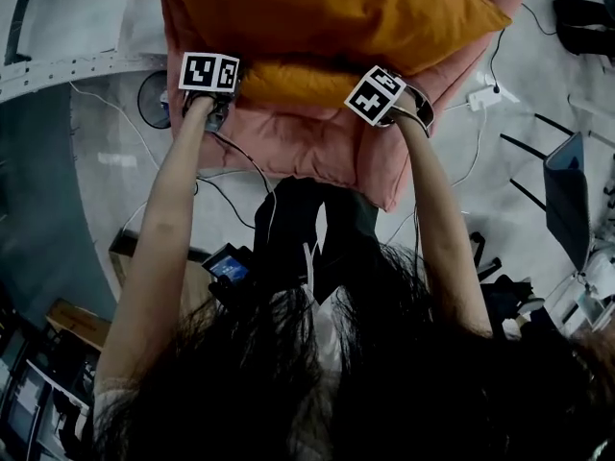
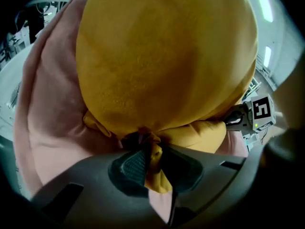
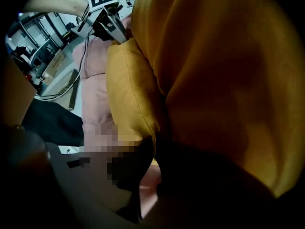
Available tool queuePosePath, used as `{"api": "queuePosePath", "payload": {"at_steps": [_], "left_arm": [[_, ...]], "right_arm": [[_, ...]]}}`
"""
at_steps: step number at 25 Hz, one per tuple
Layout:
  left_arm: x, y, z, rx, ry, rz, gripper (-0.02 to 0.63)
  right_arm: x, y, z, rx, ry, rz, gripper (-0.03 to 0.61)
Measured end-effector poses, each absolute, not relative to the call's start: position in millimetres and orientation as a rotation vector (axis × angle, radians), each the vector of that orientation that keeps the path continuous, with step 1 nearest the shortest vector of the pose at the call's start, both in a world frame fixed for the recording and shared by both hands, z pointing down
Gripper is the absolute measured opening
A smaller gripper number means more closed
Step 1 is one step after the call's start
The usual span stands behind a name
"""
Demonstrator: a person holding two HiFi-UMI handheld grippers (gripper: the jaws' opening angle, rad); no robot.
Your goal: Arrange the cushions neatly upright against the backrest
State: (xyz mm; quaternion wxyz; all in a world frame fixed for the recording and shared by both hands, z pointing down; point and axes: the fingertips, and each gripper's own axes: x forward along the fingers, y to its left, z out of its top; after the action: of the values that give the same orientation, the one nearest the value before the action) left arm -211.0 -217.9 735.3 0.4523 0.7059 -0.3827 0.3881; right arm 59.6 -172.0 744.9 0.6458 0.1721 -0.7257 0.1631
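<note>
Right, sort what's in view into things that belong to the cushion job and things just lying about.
Belongs to the job:
- orange cushions
- pink seat beneath them
- left gripper and right gripper, each pinched on orange fabric

Just lying about:
- round fan-like object on the floor
- white power strip
- chair

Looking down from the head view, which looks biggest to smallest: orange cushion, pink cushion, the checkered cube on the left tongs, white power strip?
1-2. Plump orange fabric cushion and soft pink cushion beneath it: too alike, both cropped.
3. Black-and-white checkered cube on the left tongs, though nearer the camera.
4. White plastic power strip.
</note>
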Motion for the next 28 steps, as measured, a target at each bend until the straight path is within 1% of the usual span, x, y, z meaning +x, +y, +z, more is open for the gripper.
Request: {"api": "queuePosePath", "payload": {"at_steps": [4,8,9,12,14,16,20,28], "left_arm": [[-211,-226,751,1.73,-0.983,0.897,0.069],[-211,-227,744,1.793,-0.985,0.857,0.075],[-213,-226,742,1.825,-0.973,0.855,0.085],[-229,-225,731,1.874,-0.968,0.821,0.17],[-237,-219,715,1.899,-0.976,0.802,0.192],[-239,-211,697,1.961,-0.983,0.831,0.19],[-231,-191,666,2.063,-1.043,0.883,0.19],[-170,-141,585,2.135,-1.076,0.61,0.189]], "right_arm": [[59,-177,755,0.468,-1.657,0.339,0.035],[61,-177,750,0.51,-1.649,0.279,0.037],[61,-176,749,0.511,-1.639,0.28,0.037],[59,-174,737,0.554,-1.643,0.354,0.041],[58,-171,723,0.609,-1.683,0.43,0.066],[57,-165,705,0.667,-1.734,0.492,0.089],[51,-160,658,0.812,-1.854,0.618,0.094],[35,-128,567,0.964,-2.074,0.675,0.094]]}}
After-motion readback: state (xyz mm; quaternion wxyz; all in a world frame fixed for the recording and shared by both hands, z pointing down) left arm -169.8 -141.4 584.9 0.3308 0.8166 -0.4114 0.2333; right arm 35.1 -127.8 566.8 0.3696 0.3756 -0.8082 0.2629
